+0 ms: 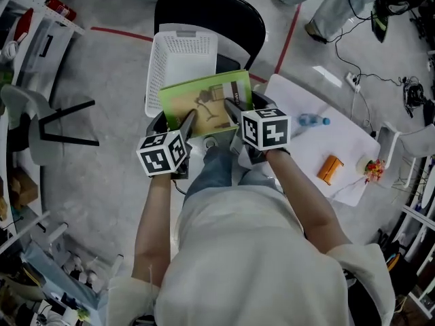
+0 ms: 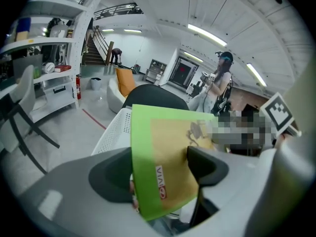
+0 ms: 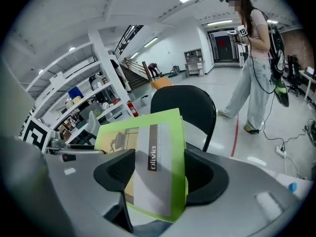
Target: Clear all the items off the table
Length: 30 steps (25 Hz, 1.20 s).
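Observation:
A thin green booklet (image 1: 204, 104) with a tan cover picture hangs tilted over a white perforated basket (image 1: 180, 56), which stands on a black chair (image 1: 204, 9). Both grippers hold the booklet by its near edge. My left gripper (image 1: 187, 122) is shut on its left corner, and my right gripper (image 1: 232, 111) is shut on its right side. In the left gripper view the booklet (image 2: 163, 157) fills the gap between the jaws. The right gripper view shows the booklet (image 3: 153, 152) clamped the same way, with the chair back behind it.
A white table (image 1: 299, 100) stands at the right with a water bottle (image 1: 312, 120), an orange object (image 1: 330, 169) and a small colourful item (image 1: 372, 169) on it. A person stands beyond the chair. Shelves line the left side, cables lie on the floor at the right.

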### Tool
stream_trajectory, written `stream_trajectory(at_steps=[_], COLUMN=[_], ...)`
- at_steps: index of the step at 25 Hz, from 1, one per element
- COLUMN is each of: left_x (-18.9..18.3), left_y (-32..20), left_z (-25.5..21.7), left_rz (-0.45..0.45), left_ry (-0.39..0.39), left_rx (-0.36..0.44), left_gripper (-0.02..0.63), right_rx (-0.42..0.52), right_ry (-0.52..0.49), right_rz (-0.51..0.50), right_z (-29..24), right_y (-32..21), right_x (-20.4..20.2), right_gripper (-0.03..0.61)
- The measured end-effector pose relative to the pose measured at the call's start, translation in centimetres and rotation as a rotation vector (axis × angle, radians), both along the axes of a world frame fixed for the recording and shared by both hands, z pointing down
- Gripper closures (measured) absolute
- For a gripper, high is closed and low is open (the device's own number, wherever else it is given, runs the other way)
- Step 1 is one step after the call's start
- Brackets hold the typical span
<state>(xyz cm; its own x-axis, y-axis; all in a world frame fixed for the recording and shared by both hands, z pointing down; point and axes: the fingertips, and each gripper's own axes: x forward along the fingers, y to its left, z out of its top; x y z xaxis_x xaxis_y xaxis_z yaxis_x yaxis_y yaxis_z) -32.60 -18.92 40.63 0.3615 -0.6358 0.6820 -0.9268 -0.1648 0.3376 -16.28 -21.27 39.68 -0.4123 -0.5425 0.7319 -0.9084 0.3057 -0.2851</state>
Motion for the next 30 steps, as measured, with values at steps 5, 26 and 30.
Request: stream_trajectory(at_steps=[5, 26, 30], left_x=[-2.6, -9.8, -10.7], left_y=[-0.8, -4.2, -4.8], left_z=[1.0, 7.2, 8.2], left_rz=[-0.024, -0.13, -0.145], left_ry=[-0.008, -0.064, -0.074], left_rx=[-0.018, -0.104, -0.114], left_gripper=[0.272, 0.278, 0.285], right_rx=[-0.02, -0.12, -0.14], right_ry=[-0.009, -0.068, -0.078], right_rz=[-0.023, -0.118, -0.127], right_z=[1.3, 8.9, 10.3], right_y=[-1.2, -6.2, -7.0], right_x=[-2.7, -10.2, -11.1], right_gripper=[0.281, 0.281, 0.281])
